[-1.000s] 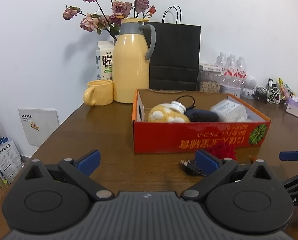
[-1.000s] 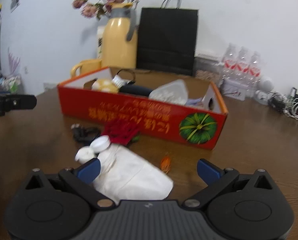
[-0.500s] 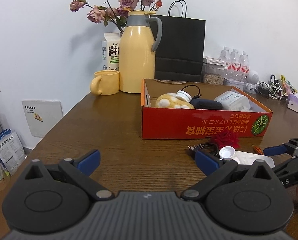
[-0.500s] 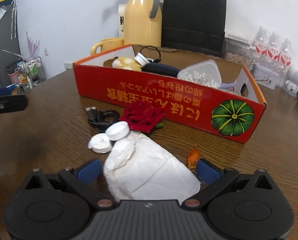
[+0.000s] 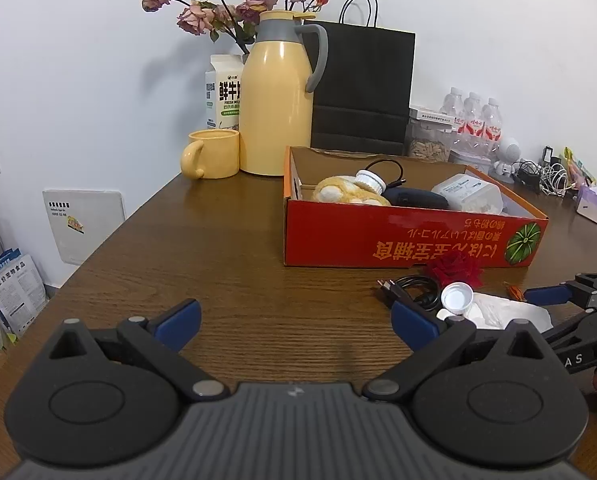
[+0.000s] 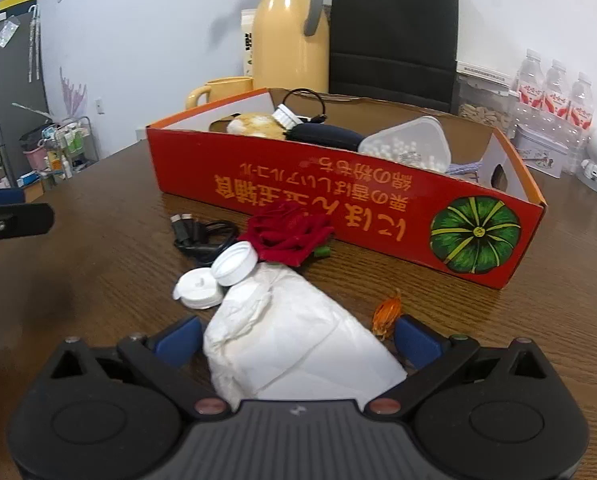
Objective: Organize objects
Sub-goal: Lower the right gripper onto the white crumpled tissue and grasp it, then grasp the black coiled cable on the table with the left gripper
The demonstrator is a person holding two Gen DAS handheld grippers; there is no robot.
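With the red box (image 6: 338, 216) as my landmark, I judge the tidying about half done: inside it already lie a plush toy (image 6: 254, 126), a dark case (image 6: 326, 138), a clear tub of white beads (image 6: 408, 148) and a coiled cord, while five things wait on the worktop (image 5: 218, 272) in front of its printed long wall. Touching that wall is the red fabric rose (image 6: 288, 234); just left of the rose sits the black cable (image 6: 202, 236); nearer me are two white caps (image 6: 214, 276), one leaning on the other, a small orange scrap (image 6: 386, 312), and the white tissue pack (image 6: 294, 344). My right hand-held gripper (image 6: 296, 340) is released, its jaws spread wide on either side of the tissue pack, not yet pinching it. My left hand-held gripper (image 5: 294, 320) is likewise released and empty, hovering over bare worktop well to the left of the box. Compared with a second ago, the right one has pushed forward so the pack now fills the gap between its fingers instead of lying ahead of them, and the left one has backed off from the box, which looks smaller in its view.
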